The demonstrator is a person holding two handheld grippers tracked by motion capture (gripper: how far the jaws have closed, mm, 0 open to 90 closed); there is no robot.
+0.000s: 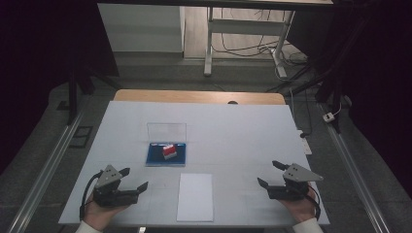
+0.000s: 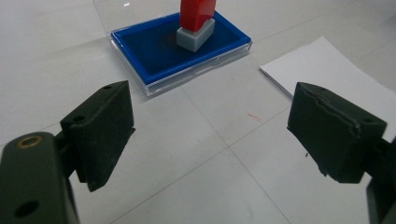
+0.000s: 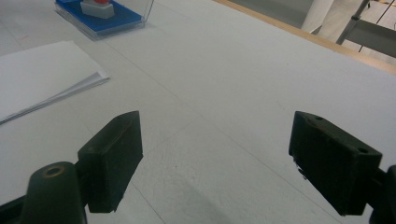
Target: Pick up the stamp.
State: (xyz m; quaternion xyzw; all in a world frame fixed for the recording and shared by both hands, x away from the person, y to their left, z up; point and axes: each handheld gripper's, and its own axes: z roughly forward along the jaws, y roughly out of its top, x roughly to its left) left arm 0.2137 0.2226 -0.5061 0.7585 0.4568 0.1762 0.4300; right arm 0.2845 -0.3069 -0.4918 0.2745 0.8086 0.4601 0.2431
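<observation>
From the high view, the left gripper (image 1: 134,179) and right gripper (image 1: 268,174) rest wide apart at the near edge, empty; the red stamp (image 1: 168,152) stands in its blue ink pad (image 1: 154,159), untouched, beyond the paper stack (image 1: 195,196). The left gripper view faces the stamp (image 2: 196,18) between spread jaws. The right gripper view shows gaping jaws, the paper (image 3: 42,74) unstamped. Everything seemingly remains undone.

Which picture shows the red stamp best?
The left gripper view: the red stamp stands close and large on the blue ink pad, its top cut off. The high view shows it small; the right gripper view shows just its base.
</observation>
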